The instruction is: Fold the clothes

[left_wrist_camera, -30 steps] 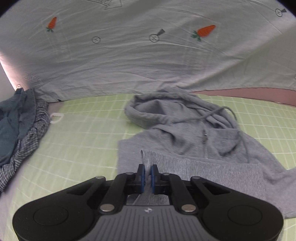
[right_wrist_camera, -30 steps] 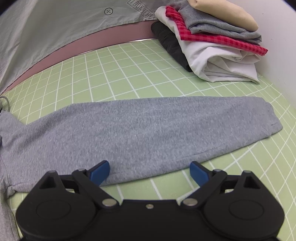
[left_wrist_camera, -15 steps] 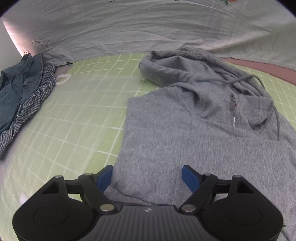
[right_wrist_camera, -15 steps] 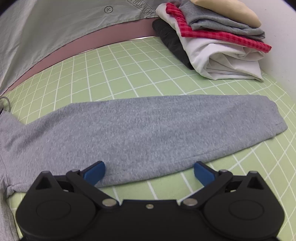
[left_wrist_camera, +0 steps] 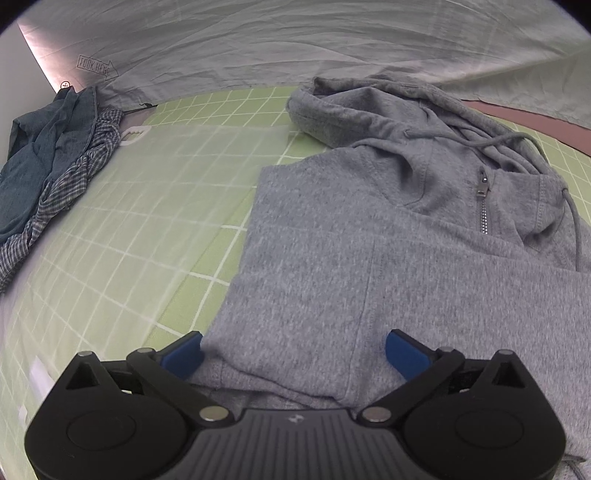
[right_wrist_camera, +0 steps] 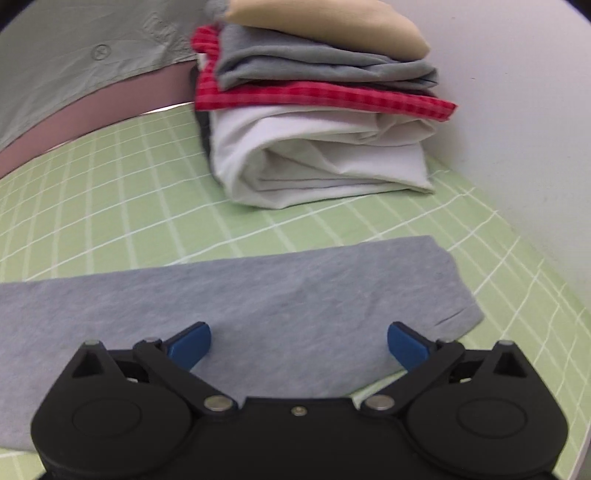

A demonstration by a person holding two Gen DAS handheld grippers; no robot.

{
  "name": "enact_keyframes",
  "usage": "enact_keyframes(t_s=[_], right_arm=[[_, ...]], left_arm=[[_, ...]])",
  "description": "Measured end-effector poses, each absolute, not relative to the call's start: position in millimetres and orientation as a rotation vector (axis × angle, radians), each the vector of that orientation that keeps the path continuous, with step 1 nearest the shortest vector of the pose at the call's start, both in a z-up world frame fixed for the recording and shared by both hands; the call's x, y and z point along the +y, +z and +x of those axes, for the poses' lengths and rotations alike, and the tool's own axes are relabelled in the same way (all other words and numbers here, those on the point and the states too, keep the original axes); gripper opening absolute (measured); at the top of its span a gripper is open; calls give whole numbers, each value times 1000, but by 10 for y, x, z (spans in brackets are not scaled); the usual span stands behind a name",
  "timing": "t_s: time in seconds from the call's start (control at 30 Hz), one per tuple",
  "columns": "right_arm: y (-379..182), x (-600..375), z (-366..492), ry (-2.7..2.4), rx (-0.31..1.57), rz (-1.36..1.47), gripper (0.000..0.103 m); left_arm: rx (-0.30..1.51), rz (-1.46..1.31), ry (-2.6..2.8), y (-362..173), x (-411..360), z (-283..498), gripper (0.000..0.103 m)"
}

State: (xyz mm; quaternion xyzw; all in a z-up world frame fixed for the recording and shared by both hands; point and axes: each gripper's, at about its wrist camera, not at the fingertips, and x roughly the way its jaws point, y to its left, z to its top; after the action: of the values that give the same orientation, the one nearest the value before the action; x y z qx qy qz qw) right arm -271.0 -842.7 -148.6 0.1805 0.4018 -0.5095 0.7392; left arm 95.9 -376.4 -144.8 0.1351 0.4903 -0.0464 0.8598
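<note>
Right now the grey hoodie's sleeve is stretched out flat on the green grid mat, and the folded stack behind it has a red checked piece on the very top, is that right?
Not quite. The right wrist view shows the sleeve flat on the green grid mat, but the top of the folded stack is a beige piece. The red checked piece sits lower, under a grey one.

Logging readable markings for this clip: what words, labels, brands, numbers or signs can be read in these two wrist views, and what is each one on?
"LOOK HERE", inside an arrow-shaped outline: printed on the grey sheet at the back, left wrist view.
Small circled mark below that arrow: too small to read.
Circled cross sign: printed on the same grey sheet, right wrist view.
Small logo on the left gripper's body: too small to read.
Grey hoodie, folded stack: no text visible.
</note>
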Motion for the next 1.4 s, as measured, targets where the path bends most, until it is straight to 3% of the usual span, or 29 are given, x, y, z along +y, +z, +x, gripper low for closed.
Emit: enact_keyframes(t_s=[0.27, 0.4, 0.57, 0.63, 0.7, 0.73, 0.77, 0.93, 1.17, 1.4], right_arm=[[-1506, -9051, -3059, -1162, 877, 400, 103], [-1548, -9163, -3241, -1165, 794, 548, 103], [-1565, -9084, -3193, -1144, 790, 542, 102], [-1538, -9052, -3151, -1117, 789, 538, 90], [-1479, -8976, -3114, -1092, 794, 522, 64], [-1449, -8937, -3099, -1081, 797, 513, 36], [-1429, -8894, -3089, -1069, 799, 514, 19], [-1379, -8477, -3067, -1017, 805, 522, 12], [-1077, -7558, -2913, -876, 645, 651, 12], [-772, -6570, -2211, -640, 609, 658, 12]], left_arm=[[1052, 252, -85, -1450, -3747, 984, 103], [1052, 240, -70, -1448, -3747, 973, 103], [1053, 232, -61, -1450, -3742, 972, 103], [1059, 227, -59, -1447, -3739, 982, 103], [1068, 223, -56, -1445, -3739, 998, 103], [1070, 223, -57, -1444, -3739, 1004, 103], [1071, 225, -59, -1443, -3740, 1008, 103], [1077, 218, -65, -1355, -3694, 1005, 95], [992, 203, -121, -1007, -3418, 830, 96], [963, 192, -150, -813, -2948, 718, 96]])
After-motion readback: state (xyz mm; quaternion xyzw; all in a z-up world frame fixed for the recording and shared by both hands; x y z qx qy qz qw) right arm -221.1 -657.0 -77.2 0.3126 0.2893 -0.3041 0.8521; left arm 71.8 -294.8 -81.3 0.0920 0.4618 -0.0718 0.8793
